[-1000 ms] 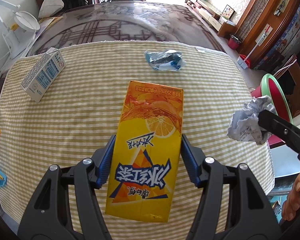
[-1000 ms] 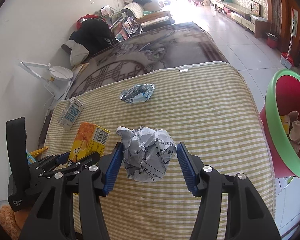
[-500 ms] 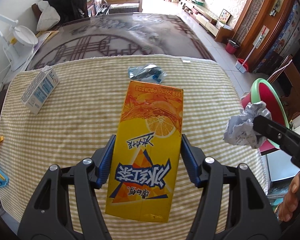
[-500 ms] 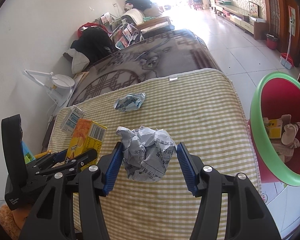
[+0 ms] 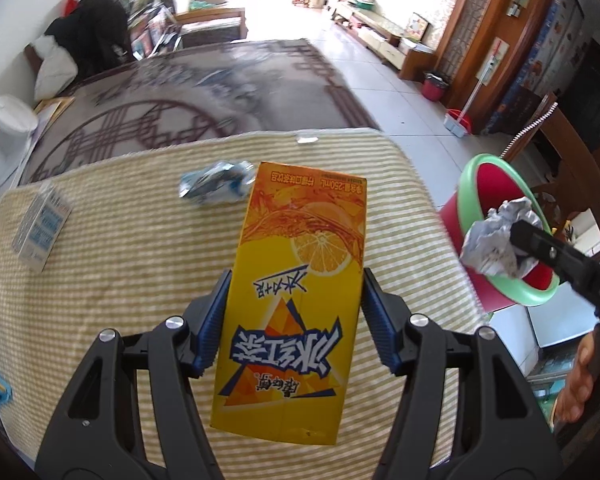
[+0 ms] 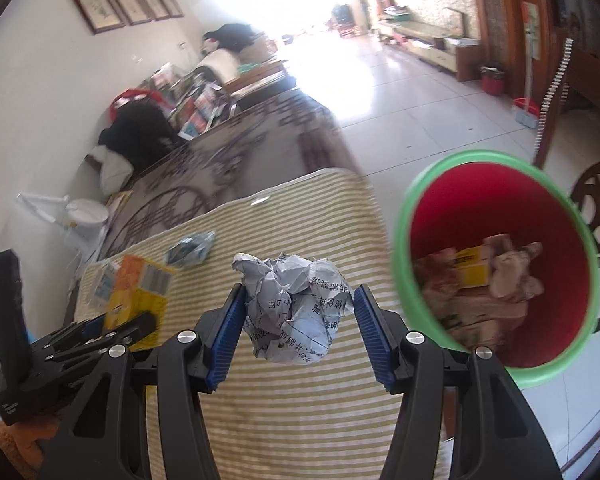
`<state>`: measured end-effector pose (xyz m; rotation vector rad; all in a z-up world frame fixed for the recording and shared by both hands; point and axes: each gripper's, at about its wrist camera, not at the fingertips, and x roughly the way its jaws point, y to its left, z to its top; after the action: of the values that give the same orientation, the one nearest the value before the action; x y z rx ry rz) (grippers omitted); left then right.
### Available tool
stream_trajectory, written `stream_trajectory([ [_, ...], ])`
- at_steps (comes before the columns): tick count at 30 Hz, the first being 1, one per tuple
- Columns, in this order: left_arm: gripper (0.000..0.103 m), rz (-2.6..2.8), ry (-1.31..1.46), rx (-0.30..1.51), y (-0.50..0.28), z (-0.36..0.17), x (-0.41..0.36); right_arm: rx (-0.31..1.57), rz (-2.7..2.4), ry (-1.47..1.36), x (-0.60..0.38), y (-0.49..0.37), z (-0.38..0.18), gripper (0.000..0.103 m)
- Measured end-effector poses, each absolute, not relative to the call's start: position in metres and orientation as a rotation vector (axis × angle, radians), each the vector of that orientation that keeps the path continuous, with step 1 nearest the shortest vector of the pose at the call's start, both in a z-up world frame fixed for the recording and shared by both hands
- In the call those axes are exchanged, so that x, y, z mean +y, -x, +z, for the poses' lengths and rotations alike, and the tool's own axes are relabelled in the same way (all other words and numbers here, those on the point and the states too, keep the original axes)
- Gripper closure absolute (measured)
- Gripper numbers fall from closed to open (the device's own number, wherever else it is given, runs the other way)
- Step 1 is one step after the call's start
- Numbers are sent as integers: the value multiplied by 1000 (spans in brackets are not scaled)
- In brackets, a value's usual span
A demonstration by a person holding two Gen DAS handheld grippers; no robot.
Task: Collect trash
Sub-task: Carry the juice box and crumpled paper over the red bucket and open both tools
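Note:
My left gripper (image 5: 294, 312) is shut on an orange juice carton (image 5: 300, 264), held above the striped cloth (image 5: 112, 280). My right gripper (image 6: 298, 322) is shut on a crumpled ball of printed paper (image 6: 290, 304), near the cloth's right edge. Beside that edge stands a red bin with a green rim (image 6: 496, 256), with trash inside. From the left wrist view the paper ball (image 5: 496, 240) hangs in front of the bin (image 5: 508, 216). A crumpled blue wrapper (image 5: 216, 186) and a small white-and-blue carton (image 5: 40, 228) lie on the cloth.
Beyond the cloth lies a dark patterned tabletop (image 5: 204, 96). A white lamp (image 6: 80, 216) stands at the far left. A wooden chair (image 6: 596, 200) is behind the bin. A person's hand (image 5: 580, 380) holds the right gripper's handle.
Both grippers have carried their loads to the right, toward the bin. The bin now looms larger in both views, and the paper ball is over its near side.

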<state>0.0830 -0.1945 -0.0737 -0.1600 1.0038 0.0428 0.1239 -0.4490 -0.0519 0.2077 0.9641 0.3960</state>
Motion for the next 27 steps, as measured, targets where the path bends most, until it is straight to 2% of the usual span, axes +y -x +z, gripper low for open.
stream_trajectory([
  [6, 44, -44, 106, 996, -105, -68, -230, 929, 228, -237, -507, -137, -52, 49],
  [15, 44, -228, 56, 984, -142, -59, -304, 905, 118, -238, -546, -141, -56, 49],
  [18, 44, -283, 42, 977, -156, -57, -328, 889, 72, -236, -558, -142, -55, 40],
  [20, 44, -325, 35, 977, -162, -56, -342, 891, 46, -243, -568, -143, -56, 26],
  [23, 44, -380, 12, 978, -174, -56, -368, 868, -17, -289, -589, -137, -52, 21],
  [27, 42, -466, -5, 1010, -186, -62, -397, 837, -91, -373, -618, -121, -48, 20],
])
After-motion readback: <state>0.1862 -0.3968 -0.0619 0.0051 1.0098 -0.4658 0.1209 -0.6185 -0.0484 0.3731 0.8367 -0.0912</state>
